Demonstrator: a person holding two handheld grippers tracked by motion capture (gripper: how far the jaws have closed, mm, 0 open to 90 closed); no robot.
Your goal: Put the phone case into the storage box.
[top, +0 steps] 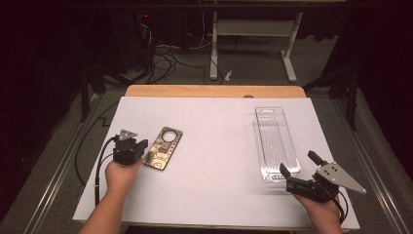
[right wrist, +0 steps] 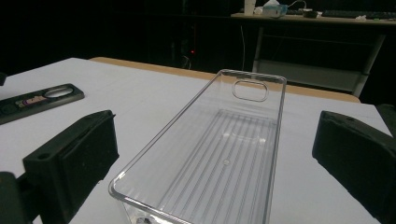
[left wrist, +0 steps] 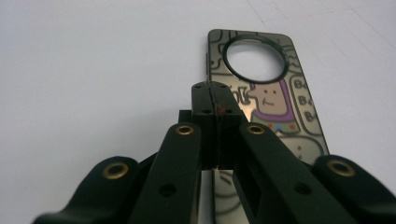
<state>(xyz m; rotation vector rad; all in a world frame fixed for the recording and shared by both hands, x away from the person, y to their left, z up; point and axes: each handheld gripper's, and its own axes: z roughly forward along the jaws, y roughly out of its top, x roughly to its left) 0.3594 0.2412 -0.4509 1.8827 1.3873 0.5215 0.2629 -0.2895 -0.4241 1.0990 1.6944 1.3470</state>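
A phone case (top: 164, 142) printed with cartoon figures and a round camera hole lies flat on the white table sheet at the left. My left gripper (top: 141, 145) is at the case's near left edge. In the left gripper view its jaws are shut, pad against pad (left wrist: 215, 100), and hover over the case (left wrist: 271, 100) with nothing seen between them. A clear plastic tray (top: 275, 141) lies lengthwise at the right. My right gripper (top: 298, 164) stands open at the tray's near end, one jaw on each side of the tray (right wrist: 219, 154) without touching it.
The white sheet (top: 214, 146) covers a wooden table whose far edge (top: 214, 91) shows beyond it. Behind the table are desk legs (top: 213, 48) and loose cables on the floor. Bare sheet lies between the case and the tray.
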